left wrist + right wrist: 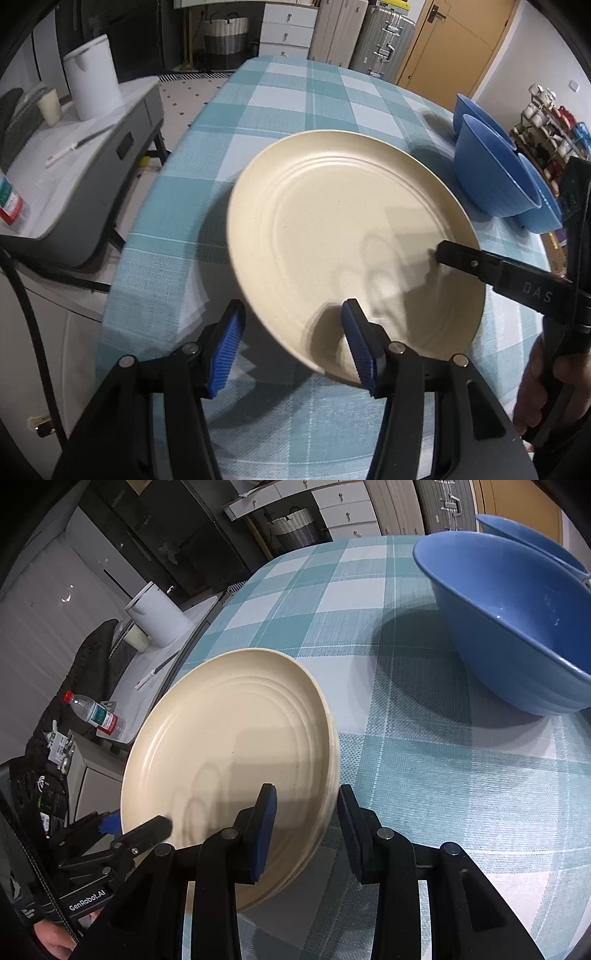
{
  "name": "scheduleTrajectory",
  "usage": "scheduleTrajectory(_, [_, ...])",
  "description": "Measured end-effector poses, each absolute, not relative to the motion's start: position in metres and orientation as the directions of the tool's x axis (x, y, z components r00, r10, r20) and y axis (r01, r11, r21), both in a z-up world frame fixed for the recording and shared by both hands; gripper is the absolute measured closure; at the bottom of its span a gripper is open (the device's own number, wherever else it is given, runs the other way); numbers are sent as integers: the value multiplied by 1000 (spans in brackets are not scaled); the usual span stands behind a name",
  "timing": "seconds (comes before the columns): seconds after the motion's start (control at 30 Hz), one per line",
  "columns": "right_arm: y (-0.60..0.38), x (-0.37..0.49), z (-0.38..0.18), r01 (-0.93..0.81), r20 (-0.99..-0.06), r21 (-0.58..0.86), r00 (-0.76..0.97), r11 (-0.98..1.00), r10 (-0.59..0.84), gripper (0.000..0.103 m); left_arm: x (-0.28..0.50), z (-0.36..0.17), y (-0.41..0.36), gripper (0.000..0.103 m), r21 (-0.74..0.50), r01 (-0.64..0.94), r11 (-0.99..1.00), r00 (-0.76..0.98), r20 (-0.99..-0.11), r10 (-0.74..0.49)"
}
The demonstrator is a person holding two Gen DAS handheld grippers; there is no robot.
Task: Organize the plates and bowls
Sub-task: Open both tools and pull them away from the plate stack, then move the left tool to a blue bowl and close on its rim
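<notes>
A stack of cream plates (332,229) (229,731) hangs tilted a little above the checked tablecloth (295,96), casting a shadow on it. My left gripper (292,304) (136,821) is shut on the near rim, one pad over the plate's face and the other at its outer edge. On the opposite rim my right gripper (306,788) is shut the same way; in the left wrist view only its upper finger (465,262) shows, lying on the plate. Three blue bowls (495,173) (517,627) lean against one another to the right.
Left of the table's edge stands a low grey cabinet (92,155) with a white jug (92,77), a cup (50,105) and a water bottle (96,714). Drawers, a basket and suitcases line the back wall. A rack of small jars (546,125) stands far right.
</notes>
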State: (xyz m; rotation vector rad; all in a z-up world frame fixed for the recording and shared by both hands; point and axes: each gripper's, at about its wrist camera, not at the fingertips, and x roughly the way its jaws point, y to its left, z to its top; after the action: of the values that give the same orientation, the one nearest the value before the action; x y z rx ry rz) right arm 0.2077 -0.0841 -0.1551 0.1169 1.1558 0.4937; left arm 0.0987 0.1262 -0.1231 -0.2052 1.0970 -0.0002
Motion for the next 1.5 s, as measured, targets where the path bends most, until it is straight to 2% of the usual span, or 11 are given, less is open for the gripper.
scheduleTrajectory(0.27, [-99,192,-137,-307,-819,333,374,892,434,68,86,-112,140,50,-150,-163,975,489,-871,-52])
scheduleTrajectory(0.4, [-116,182,-117,-298,-781,353,428,887,455,57,78,-98,141,50,-154,-175,973,515,-856,-43])
scheduleTrajectory(0.63, [-155,163,-82,-257,-714,371,535,893,451,47,79,-68,111,48,-157,-81,984,547,-833,-88])
scheduleTrajectory(0.7, [-166,156,-74,-229,-711,346,569,910,413,37,85,-57,96,42,-114,-53,992,560,-826,-65])
scheduleTrajectory(0.73, [-174,152,-70,-216,-707,332,587,918,394,36,87,-54,91,37,-111,-39,993,564,-823,-70])
scheduleTrajectory(0.77, [-180,148,-67,-208,-700,322,604,923,381,33,91,-49,83,23,-110,-19,994,576,-814,-79])
scheduleTrajectory(0.8, [-187,144,-63,-202,-691,314,621,928,369,32,95,-45,77,16,-106,-9,994,591,-803,-81])
scheduleTrajectory(0.93, [-215,128,-52,-177,-659,291,676,940,331,27,104,-32,47,16,-91,51,994,627,-772,-103])
scheduleTrajectory(1.0, [-230,120,-47,-160,-633,283,710,946,310,19,110,-29,32,15,-93,74,993,633,-765,-119])
scheduleTrajectory(1.27, [-293,100,-21,-93,-511,275,829,957,227,15,133,-30,-18,15,-82,141,987,629,-762,-153])
scheduleTrajectory(1.5, [-317,98,-16,-103,-485,263,846,959,224,14,164,-37,-48,15,-73,159,985,610,-776,-157])
